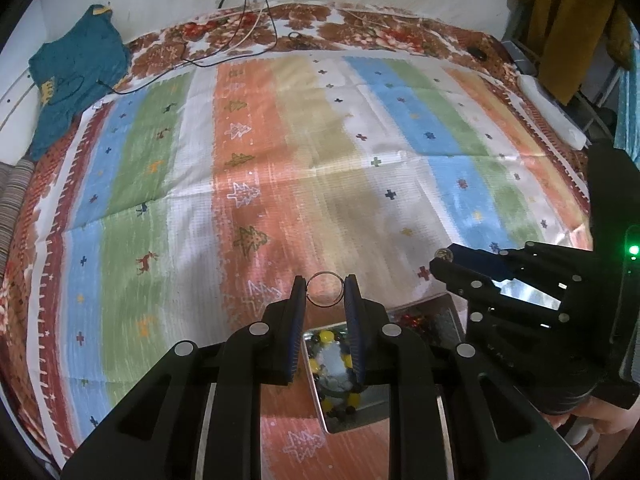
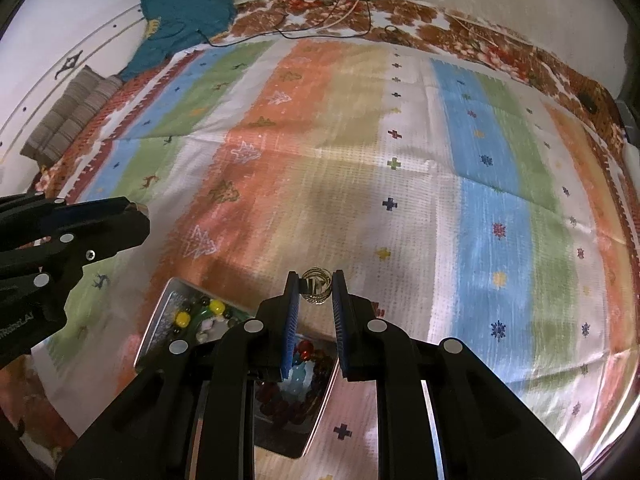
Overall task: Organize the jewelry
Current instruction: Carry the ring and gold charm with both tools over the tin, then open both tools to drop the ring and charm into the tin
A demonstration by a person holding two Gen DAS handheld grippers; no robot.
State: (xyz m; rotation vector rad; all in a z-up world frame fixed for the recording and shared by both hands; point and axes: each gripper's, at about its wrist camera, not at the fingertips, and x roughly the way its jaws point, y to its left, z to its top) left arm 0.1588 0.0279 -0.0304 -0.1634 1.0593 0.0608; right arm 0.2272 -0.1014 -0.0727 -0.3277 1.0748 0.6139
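My left gripper is shut on a thin metal ring held flat between its blue pads, above a shiny metal tray with yellow and dark beads. My right gripper is shut on a wider silver ring, seen edge on at its fingertips. Below it lies a second tray compartment with red and dark beads. The yellow-bead tray sits to its left. Each gripper shows in the other's view: the right gripper at right, the left gripper at left.
A striped, patterned cloth covers the bed. A teal garment lies at the far left corner, with cables along the far edge. A folded striped pillow sits at the left. A mustard cloth hangs at the far right.
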